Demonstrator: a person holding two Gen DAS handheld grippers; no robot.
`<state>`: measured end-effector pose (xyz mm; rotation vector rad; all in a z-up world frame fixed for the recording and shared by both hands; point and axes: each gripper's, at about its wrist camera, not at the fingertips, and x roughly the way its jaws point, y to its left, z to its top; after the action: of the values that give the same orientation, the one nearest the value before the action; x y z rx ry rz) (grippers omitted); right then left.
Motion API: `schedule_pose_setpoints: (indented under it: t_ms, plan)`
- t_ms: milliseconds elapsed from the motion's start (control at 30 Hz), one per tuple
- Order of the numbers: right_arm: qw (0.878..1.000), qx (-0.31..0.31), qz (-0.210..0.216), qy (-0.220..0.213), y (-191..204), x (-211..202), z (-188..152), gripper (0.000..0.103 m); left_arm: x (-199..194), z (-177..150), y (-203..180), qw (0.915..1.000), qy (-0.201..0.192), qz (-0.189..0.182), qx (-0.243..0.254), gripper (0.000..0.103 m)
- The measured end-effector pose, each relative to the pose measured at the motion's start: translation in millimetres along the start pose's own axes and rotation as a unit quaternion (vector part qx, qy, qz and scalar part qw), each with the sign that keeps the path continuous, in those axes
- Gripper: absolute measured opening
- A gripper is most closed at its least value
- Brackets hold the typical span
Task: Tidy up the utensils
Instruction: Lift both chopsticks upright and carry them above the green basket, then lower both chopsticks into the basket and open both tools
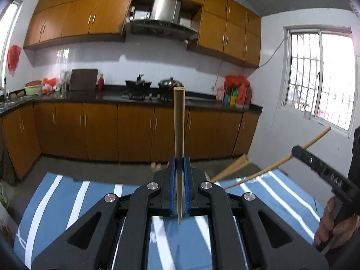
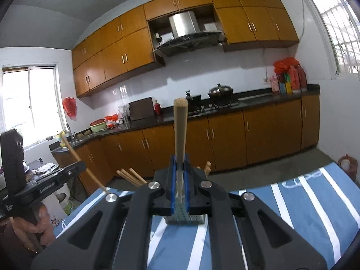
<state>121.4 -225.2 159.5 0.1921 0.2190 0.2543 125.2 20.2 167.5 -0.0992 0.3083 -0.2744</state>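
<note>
Pale matt wood makes up the chopstick (image 1: 179, 121) clamped in the left gripper (image 1: 179, 173), whose matt black plastic arms carry shiny metal rivets and ribbed blue pads. The striped blue tablecloth (image 1: 67, 198) looks like smooth woven cloth. The far cabinets (image 1: 135, 130) are glossy orange-brown wood, and the range hood (image 1: 165, 9) brushed steel.

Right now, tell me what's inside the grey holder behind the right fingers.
Wooden chopsticks poke out above the grey holder. The right gripper and its own clamped chopstick cover the rest, so the count is hidden.

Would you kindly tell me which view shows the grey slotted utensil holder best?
The right wrist view: the utensil holder stands on the striped cloth just beyond the jaws, its slotted wall visible. The left wrist view shows none of it clearly.
</note>
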Motion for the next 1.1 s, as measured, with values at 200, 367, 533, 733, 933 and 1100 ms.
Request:
schedule_pose_setpoints:
  t_ms: [200,367,533,733,933,1100]
  plan:
    - [1.000,-0.018,0.002,-0.010,11.3,12.6,18.6,0.008,17.6,24.5,-13.8,0.9992,-0.036,0.005,-0.018,0.007]
    - [1.000,-0.027,-0.005,-0.004,11.9,36.2,30.7,0.008,39.1,34.5,-23.0,0.9983,-0.050,0.020,-0.021,0.007]
    - [1.000,-0.016,-0.008,0.022,6.2,70.6,34.2,0.008,64.4,30.5,-19.1,0.9978,-0.049,0.043,-0.015,0.007]
    - [0.998,-0.014,-0.016,0.067,2.7,113.2,20.7,0.008,85.4,21.2,-14.1,0.9978,-0.040,0.049,-0.021,0.007]
    - [0.995,-0.009,-0.020,0.100,-1.2,138.7,4.4,0.008,101.9,10.6,-12.4,0.9986,-0.020,0.046,-0.016,0.007]
    - [0.994,-0.004,-0.021,0.107,-3.5,147.2,0.8,0.008,111.4,2.2,-6.6,0.9987,0.000,0.045,-0.023,0.007]
